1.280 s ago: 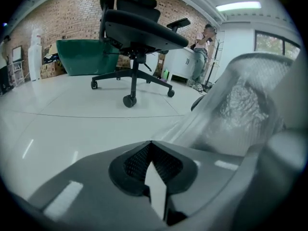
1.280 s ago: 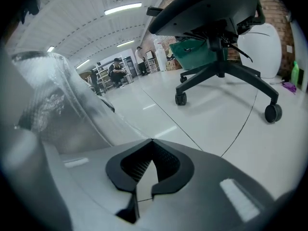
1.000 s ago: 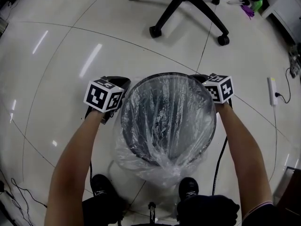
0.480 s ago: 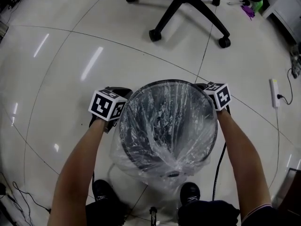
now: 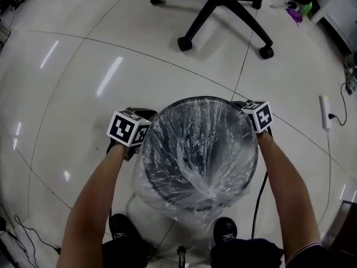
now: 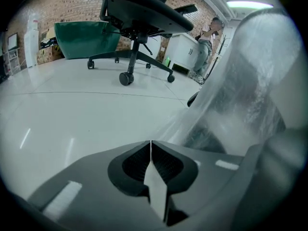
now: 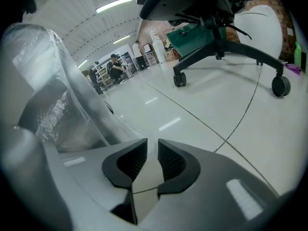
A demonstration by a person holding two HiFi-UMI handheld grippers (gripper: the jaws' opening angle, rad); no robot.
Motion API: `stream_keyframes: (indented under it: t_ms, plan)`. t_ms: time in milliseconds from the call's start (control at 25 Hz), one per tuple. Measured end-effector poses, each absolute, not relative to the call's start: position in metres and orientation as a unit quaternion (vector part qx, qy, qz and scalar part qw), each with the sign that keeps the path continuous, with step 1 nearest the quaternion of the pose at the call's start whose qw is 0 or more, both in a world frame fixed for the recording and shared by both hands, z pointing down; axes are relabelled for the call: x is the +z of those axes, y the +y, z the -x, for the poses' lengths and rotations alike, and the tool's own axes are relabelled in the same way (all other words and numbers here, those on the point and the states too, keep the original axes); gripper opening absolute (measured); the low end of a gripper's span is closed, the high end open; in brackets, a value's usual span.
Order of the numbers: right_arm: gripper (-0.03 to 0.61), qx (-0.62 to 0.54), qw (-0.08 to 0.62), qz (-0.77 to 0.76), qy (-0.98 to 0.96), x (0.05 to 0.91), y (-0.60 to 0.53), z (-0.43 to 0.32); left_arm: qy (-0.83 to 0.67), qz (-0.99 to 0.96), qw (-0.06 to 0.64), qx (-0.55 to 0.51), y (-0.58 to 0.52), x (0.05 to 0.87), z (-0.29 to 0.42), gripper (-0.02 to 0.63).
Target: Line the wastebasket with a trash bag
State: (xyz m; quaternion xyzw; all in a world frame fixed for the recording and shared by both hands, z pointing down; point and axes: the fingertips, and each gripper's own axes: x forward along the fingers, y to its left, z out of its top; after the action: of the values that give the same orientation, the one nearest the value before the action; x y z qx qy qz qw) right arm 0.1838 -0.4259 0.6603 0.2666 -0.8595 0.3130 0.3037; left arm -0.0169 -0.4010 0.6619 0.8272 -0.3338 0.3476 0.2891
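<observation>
The left forearm [image 5: 92, 200] and right forearm [image 5: 284, 177] stretch forward, angled down. The left gripper [image 6: 150, 148] has its jaws pressed together. The right gripper [image 7: 152, 150] has just been opening its jaws, and the narrow gap between its pads is empty.

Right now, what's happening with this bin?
A person holds a gripper at each side of the black wastebasket. The clear trash bag already wraps over its rim, slack film bunched at the near side. The left gripper is shut beside the bag's skirt; whether it pinches film I cannot tell. The right gripper has just been opening its jaws, nothing between them.
</observation>
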Motion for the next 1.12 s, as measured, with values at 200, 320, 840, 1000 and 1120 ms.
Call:
stream_keyframes:
  t_ms: [200,320,840,1000,1120]
  plan:
    - [0.120,0.312,0.280,-0.275,-0.865,0.642,-0.432,-0.188,-0.344,-0.837,0.288,0.313,-0.410,0.642,0.018,0.138]
    - [0.134,0.307,0.281,-0.280,-0.865,0.630,-0.436,-0.199,-0.344,-0.841,0.280,0.308,-0.413,0.627,0.020,0.162]
    - [0.023,0.213,0.250,-0.363,-0.872,0.483,-0.442,-0.236,-0.405,-0.847,0.203,0.279,-0.414,0.507,0.049,0.143]
    - [0.003,0.180,0.229,-0.358,-0.887,0.419,-0.422,-0.210,-0.416,-0.857,0.146,0.269,-0.397,0.436,0.044,0.012]
    - [0.003,0.150,0.218,-0.349,-0.899,0.377,-0.396,-0.187,-0.420,-0.862,0.116,0.259,-0.378,0.389,0.040,0.012]
